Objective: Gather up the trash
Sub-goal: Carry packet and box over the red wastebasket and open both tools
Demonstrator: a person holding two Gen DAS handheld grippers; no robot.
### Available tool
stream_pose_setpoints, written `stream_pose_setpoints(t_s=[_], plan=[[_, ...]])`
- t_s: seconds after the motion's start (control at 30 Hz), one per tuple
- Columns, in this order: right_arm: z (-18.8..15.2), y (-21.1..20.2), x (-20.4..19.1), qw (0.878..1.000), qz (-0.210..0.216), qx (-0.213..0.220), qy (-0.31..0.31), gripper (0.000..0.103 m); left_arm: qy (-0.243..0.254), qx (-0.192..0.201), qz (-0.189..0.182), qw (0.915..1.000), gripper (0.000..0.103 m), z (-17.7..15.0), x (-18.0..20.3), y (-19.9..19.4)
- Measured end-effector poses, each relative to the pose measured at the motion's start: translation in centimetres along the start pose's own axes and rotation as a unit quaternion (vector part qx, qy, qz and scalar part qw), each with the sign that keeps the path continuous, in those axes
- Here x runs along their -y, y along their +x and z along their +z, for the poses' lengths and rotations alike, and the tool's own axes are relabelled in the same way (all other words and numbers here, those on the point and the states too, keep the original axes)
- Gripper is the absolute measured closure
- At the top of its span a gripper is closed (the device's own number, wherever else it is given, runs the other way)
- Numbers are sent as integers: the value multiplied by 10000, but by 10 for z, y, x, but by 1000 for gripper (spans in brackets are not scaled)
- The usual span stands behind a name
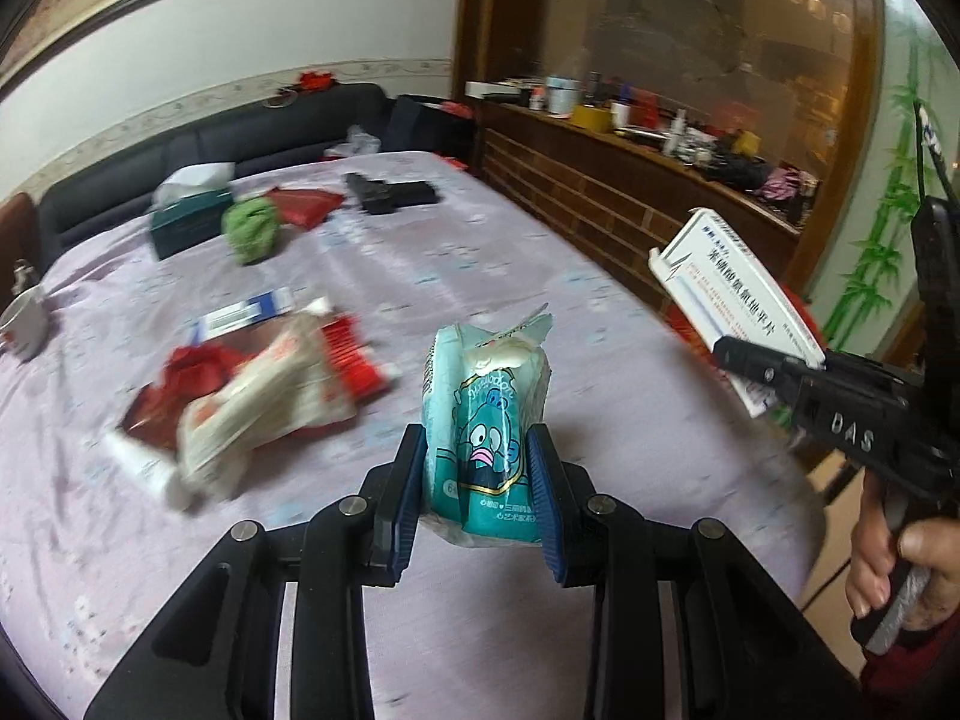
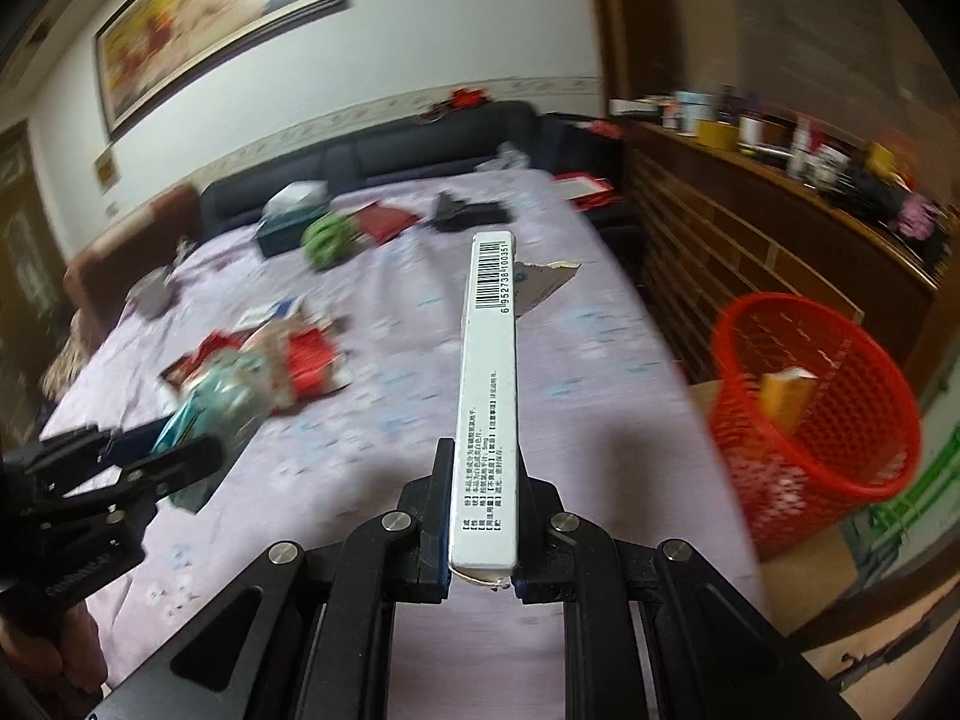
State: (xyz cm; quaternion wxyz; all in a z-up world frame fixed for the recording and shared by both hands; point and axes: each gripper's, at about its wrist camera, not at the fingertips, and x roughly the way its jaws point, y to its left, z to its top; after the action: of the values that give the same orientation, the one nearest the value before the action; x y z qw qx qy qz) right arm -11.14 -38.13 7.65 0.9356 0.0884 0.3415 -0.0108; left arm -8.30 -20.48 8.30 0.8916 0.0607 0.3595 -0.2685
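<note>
Teal film, crinkly and soft: tissue pack (image 1: 486,384) squeezed upright between the blue pads of the left hand-held gripper (image 1: 477,438), lifted off the lilac-covered worktop (image 1: 420,276), just right of the wrapper pile (image 1: 264,402). Clamped low on the pack only; likely to sag or slide out if tipped fast, since slack film gives little for the pads to bite. Further right of the pile, right hand-held gripper (image 1: 750,360) closed on one end of a white medicine box (image 1: 720,282), raised near the worktop's rounded edge. Both loads near each other, so a crossing swing risks a knock. Open cloth ahead and to the right of the pile; mug, tissue carton and green bundle well behind it.

From the right wrist: same box (image 2: 489,360) nipped edge-on by its near end in the right hand-held gripper (image 2: 483,456), most of its length sticking out forward. Long lever, small hold: probably twists or drops on a sharp turn. Red mesh basket (image 2: 810,408) well right of the wrapper pile (image 2: 282,360), beyond the worktop edge, a yellow carton (image 2: 786,402) already inside. Rim tilted in this view; a long box released flat could catch on it and fall outside. Wooden sideboard (image 2: 750,240) close behind the basket, limiting the swing there.
</note>
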Motion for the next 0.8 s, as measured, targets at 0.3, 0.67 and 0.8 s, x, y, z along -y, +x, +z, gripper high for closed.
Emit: stream_pose_setpoints(t_s=[0.3,0.67,0.8], plan=[[18,-43,112,9946,-473,392,840,88,336,-224,-920,9949,70,42,86,34],[27,-43,198,9885,-709,264,1310,88,536,-351,-1456,9873,68,88,175,97],[29,-33,219,9867,-722,213,1438,88,531,-444,-1465,9868,67,102,194,122]])
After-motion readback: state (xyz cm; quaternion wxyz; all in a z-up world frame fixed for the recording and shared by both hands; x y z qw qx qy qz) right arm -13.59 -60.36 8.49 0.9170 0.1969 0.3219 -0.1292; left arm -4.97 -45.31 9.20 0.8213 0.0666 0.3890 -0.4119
